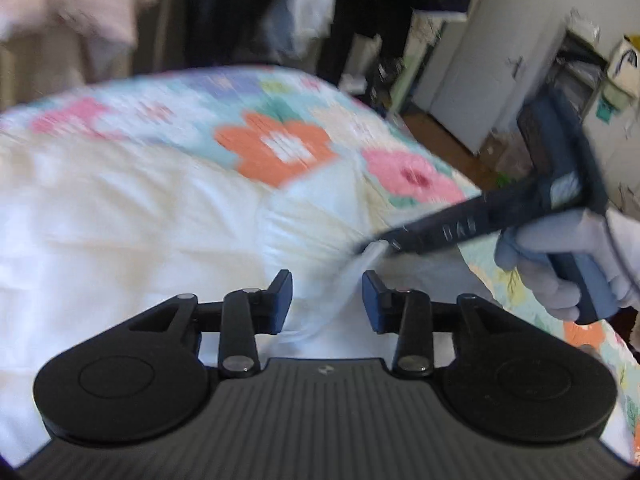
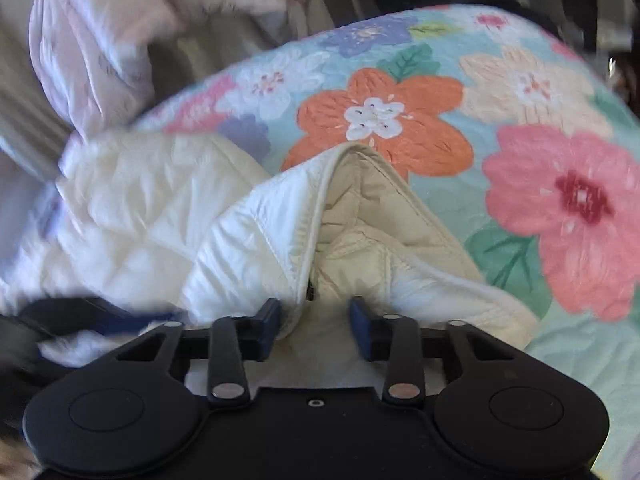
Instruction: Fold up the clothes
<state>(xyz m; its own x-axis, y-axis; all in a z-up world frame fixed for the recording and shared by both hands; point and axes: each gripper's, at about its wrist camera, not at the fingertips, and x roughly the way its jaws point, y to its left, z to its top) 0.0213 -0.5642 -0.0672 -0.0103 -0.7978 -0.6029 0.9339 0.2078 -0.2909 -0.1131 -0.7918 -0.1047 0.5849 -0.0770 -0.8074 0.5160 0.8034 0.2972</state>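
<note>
Black-armed, blue-tipped, the left claw point(image 1: 326, 302) hangs spread over a white quilted jacket point(image 1: 152, 216), gripping nothing. Beside it the right claw point(image 2: 315, 330) is also spread, with a raised fold of the same jacket point(image 2: 280, 232) between its fingers. Beneath the garment lies a bed's floral quilt point(image 2: 520, 120), and a gloved hand point(image 1: 568, 264) holds the right tool.
</note>
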